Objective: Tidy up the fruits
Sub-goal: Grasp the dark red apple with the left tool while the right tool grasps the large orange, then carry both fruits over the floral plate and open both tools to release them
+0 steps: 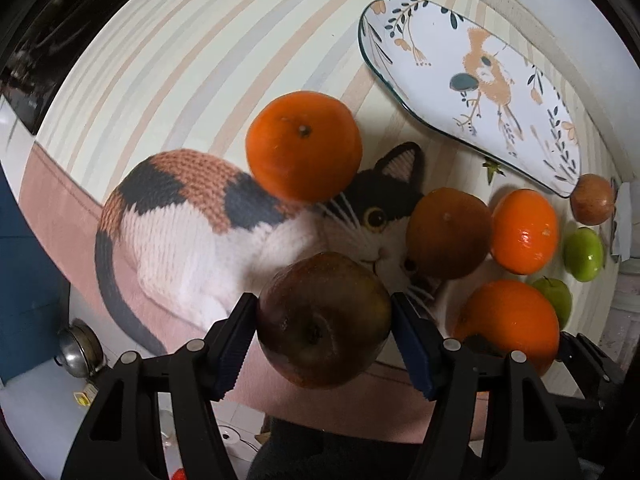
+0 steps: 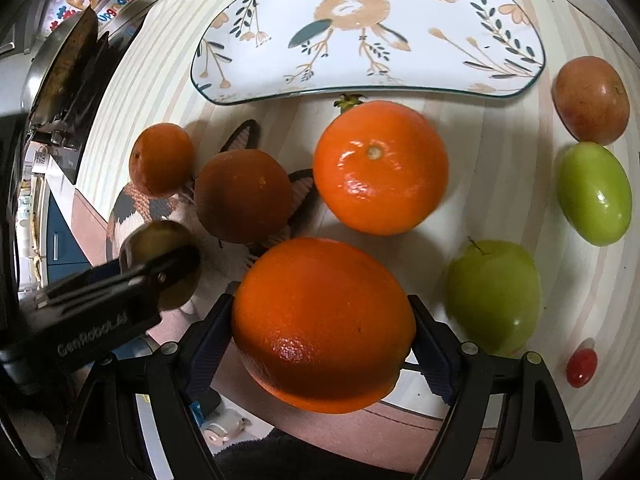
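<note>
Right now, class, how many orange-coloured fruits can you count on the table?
4: the largest between the right gripper's fingers, a glossy one just below the plate, and two shaded ones on the cat picture. More may be hidden.

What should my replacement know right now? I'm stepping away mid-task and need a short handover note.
Left gripper: shut on a dark reddish apple.
Right gripper: shut on a large orange.
Bird-patterned plate: nothing on it.
On the cloth: three more oranges, two green fruits, a reddish fruit, a small red tomato.
Done: two fruits gripped.
Left: probably set both down on the plate, then the rest.
</note>
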A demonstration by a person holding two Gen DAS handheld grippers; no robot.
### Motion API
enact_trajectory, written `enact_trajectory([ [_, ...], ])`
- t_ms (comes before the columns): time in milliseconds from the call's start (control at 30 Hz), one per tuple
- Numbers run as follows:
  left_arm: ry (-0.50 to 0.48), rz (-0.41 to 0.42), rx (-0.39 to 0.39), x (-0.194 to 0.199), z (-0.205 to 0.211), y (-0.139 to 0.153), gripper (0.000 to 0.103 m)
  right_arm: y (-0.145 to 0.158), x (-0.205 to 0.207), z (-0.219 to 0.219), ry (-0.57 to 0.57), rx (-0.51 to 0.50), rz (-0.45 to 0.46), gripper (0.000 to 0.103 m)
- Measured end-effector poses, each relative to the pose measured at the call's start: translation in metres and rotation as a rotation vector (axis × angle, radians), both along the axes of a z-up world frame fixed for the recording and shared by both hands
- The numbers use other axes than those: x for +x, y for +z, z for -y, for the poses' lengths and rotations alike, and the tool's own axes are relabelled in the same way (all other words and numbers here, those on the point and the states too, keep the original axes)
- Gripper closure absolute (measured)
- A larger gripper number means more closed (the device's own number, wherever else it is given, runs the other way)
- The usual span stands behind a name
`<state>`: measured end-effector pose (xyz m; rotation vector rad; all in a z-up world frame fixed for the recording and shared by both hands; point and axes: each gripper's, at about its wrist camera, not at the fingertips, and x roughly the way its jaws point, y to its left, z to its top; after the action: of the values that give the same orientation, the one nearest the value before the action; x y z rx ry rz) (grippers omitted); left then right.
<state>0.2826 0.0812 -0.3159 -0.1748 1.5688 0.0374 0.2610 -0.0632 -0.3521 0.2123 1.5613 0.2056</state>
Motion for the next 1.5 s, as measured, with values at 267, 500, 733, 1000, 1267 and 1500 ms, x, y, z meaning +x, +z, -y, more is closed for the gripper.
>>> enact_trajectory([
  [267, 0.003, 0.058, -0.057, 0.000, 0.004, 0.051, 0.039, 0.036, -0.002, 0.030, -0.009, 0.093, 0.034, 0.018],
  [500, -0.038, 0.171, -0.104, 0.075, 0.027, 0.106, 0.039, 0.095, 0.040, 0.053, -0.011, 0.131, 0.147, 0.018],
  [733, -0.088, 0.165, -0.062, 0.158, 0.049, 0.084, 0.039, 0.097, 0.116, 0.066, 0.005, 0.010, 0.252, 0.018],
  [1000, -0.092, 0.030, -0.073, 0.209, 0.058, 0.027, 0.038, 0.043, 0.179, 0.060, 0.046, -0.082, 0.174, 0.018],
  [1267, -0.088, -0.078, -0.123, 0.222, 0.063, -0.011, 0.038, 0.019, 0.201, 0.058, 0.068, -0.079, 0.129, 0.018],
  [1500, -0.111, -0.083, -0.098, 0.223, 0.071, -0.011, 0.038, 0.016, 0.211, 0.057, 0.091, -0.072, 0.096, 0.017],
])
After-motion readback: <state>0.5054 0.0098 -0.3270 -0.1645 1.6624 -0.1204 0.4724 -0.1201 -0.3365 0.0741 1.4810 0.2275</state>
